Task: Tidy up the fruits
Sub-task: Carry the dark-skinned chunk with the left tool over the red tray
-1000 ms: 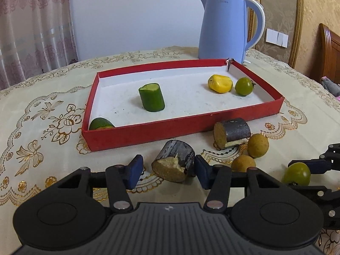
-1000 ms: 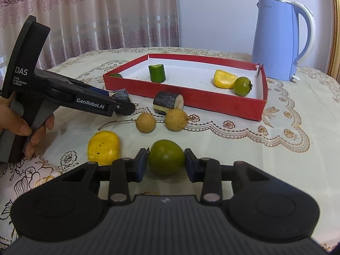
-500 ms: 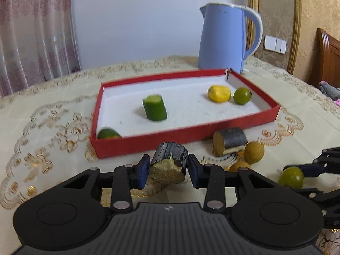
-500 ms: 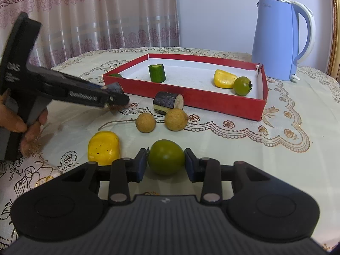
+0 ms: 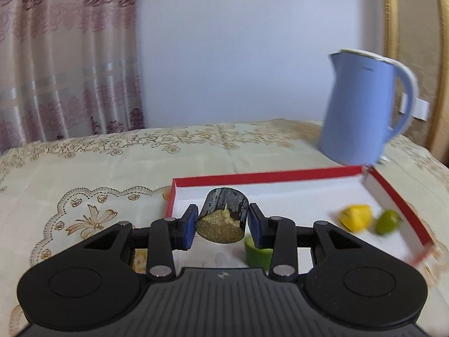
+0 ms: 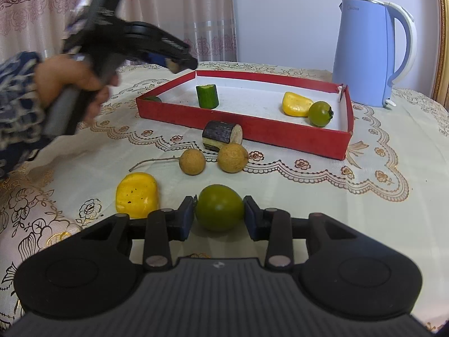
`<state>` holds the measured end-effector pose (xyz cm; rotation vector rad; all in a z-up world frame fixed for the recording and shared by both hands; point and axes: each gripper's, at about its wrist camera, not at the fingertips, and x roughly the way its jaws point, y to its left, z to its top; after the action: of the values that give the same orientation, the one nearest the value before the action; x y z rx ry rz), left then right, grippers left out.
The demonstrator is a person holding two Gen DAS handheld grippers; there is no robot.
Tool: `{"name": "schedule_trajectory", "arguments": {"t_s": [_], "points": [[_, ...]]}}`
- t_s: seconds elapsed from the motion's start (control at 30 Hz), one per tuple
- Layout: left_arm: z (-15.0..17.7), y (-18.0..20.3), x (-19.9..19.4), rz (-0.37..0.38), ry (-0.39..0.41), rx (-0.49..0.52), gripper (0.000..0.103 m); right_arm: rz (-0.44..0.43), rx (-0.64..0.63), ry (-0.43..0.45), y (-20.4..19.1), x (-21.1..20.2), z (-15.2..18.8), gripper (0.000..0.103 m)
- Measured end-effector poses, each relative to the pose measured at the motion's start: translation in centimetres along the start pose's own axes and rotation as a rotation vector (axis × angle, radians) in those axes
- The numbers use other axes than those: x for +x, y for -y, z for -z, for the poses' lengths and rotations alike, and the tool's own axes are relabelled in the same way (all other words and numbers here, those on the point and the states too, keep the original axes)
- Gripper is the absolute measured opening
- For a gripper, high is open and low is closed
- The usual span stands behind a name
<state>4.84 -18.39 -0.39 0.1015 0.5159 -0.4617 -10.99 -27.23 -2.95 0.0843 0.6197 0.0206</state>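
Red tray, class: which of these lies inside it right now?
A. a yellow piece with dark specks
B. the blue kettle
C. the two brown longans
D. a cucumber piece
D: in the right wrist view the cucumber piece stands on the white floor of the red tray, while the longans lie on the tablecloth in front of it and the kettle stands behind it.

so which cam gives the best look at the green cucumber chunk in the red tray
The right wrist view: the cucumber chunk stands whole and sharp on the red tray's floor. In the left wrist view only a bit of it shows, behind the left gripper and its dark piece.
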Motion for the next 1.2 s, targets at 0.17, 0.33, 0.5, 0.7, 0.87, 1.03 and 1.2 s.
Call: {"name": "schedule_trajectory", "arguments": {"t_s": [0.17, 0.33, 0.5, 0.7, 0.87, 1.03, 1.2], "points": [[0.6, -0.6, 3.5, 0.001, -0.053, -0.053, 0.037, 0.002, -0.003, -0.001, 0.0, 0.0, 0.0, 0.036], [1.7, -1.0, 4.8, 0.002, -0.083, -0.072, 0.037, 0.004, -0.005, -0.001, -0.1, 0.0, 0.0, 0.036], [1.9, -1.3, 4.9, 0.016, -0.075, -0.08, 0.037, 0.007, -0.012, -0.002, -0.1, 0.0, 0.0, 0.036], [2.1, -1.4, 4.8, 0.026, -0.069, -0.084, 0.037, 0.012, -0.018, -0.004, -0.2, 0.0, -0.1, 0.036], [2.1, -1.4, 4.8, 0.027, -0.061, -0.082, 0.037, 0.022, -0.03, -0.014, -0.4, 0.1, -0.2, 0.036], [2.1, -1.3, 4.9, 0.03, -0.061, -0.079, 0.037, 0.034, -0.037, -0.03, -0.6, 0.2, -0.5, 0.036], [2.1, -1.4, 4.9, 0.037, -0.062, -0.081, 0.037, 0.041, -0.04, -0.047, -0.9, 0.2, -0.7, 0.036]]}}
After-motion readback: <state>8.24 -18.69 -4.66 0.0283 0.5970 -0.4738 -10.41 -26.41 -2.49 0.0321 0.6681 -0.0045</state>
